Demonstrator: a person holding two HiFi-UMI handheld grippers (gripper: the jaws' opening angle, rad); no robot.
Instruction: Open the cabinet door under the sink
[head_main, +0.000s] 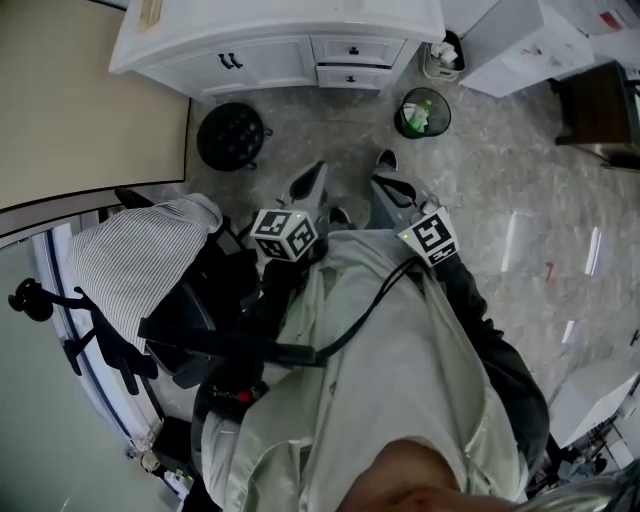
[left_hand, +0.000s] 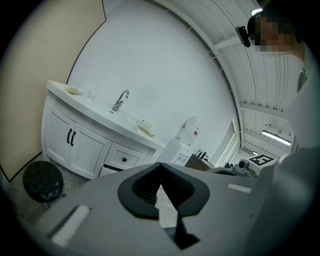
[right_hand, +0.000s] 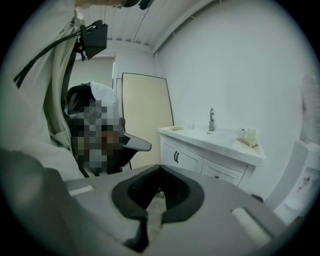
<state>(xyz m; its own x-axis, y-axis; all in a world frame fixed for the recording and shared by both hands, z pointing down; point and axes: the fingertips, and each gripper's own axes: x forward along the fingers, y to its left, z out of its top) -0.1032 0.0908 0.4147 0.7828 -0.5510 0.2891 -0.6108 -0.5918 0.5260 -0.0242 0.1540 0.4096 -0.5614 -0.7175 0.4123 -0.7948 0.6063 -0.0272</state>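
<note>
With the left gripper (head_main: 312, 180) and right gripper (head_main: 390, 175) both closed, empty and well short, the cabinet door (head_main: 262, 66) under the counter (head_main: 300, 15) edge looks stiff but light, best pulled by its slim black handle (head_main: 231, 61).

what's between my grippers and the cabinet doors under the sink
A black round stool stands just in front of the cabinet doors, roughly between them and the left gripper and right gripper. Nothing else visible is in the way.

Dim, even light; fisheye-warped, vignetted edges.
</note>
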